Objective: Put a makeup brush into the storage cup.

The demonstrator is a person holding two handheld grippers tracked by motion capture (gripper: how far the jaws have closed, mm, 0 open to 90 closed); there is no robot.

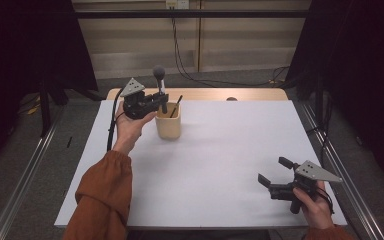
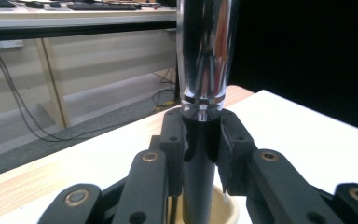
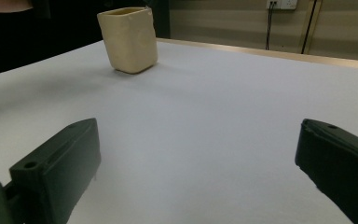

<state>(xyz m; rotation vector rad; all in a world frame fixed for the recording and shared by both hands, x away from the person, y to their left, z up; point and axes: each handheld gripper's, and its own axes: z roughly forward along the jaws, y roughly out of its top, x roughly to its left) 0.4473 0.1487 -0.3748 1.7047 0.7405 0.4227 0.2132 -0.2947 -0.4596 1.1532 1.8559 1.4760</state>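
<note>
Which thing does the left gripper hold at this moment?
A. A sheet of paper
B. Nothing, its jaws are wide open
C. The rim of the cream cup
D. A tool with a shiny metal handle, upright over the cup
D: in the left gripper view the left gripper is clamped on the dark shaft of the metal-handled tool, above the cream cup.

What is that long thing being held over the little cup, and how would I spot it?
Start at the white table and find the cream cup near its far left. Above it, the left tool grips an upright brush whose lower end dips into the cup. Unlike the thin dark stick leaning in the cup, it has a shiny metal sleeve and a round grey head.
</note>
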